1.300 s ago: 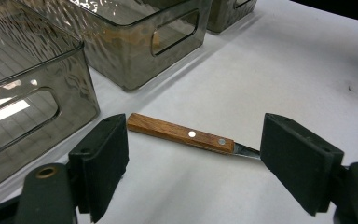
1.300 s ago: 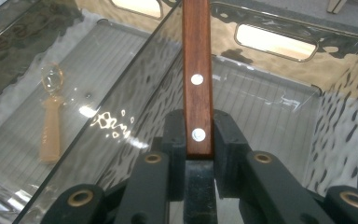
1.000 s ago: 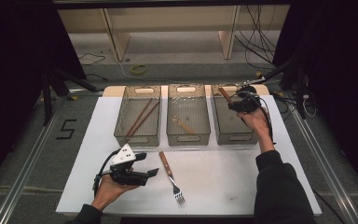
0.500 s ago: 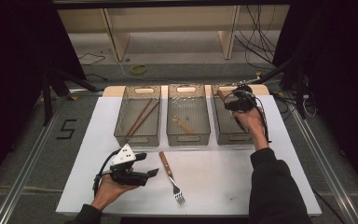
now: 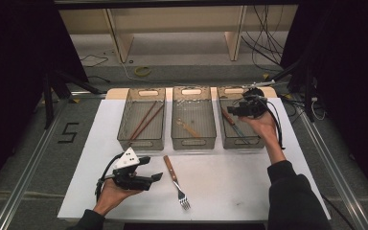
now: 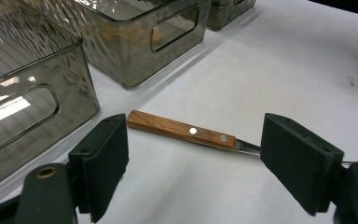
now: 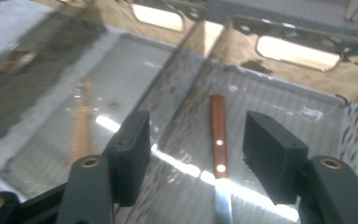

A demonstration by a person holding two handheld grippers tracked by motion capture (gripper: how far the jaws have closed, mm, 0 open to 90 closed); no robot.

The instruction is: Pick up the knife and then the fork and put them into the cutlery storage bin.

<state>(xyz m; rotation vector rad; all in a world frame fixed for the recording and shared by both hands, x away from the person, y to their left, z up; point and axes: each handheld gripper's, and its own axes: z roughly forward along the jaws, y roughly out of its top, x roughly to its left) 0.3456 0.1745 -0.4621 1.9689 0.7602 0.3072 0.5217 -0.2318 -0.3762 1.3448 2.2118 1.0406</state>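
One marking reads plainly: a "5" [image 5: 68, 132] on the floor left of the bench [image 5: 230, 191]. Your left hand-held gripper [image 6: 193, 168] gapes wide around the fork [image 5: 176, 181] on open bench. Your right hand-held gripper [image 7: 196, 149] gapes wide above the knife [image 7: 219, 140] in the right bin [image 5: 255, 140].

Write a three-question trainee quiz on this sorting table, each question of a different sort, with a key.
1. True or false: the fork lies inside the middle bin.
2. Multiple choice: what lies in the left bin? A) a wooden spoon B) chopsticks C) a fork
3. Short answer: which claw hangs over the right bin, and is it open or shut?

Key
1. False: the fork lies on the white table, in front of the bins, between the open jaws of the left claw.
2. B.
3. The right claw, open, above a wooden-handled utensil lying in that bin.
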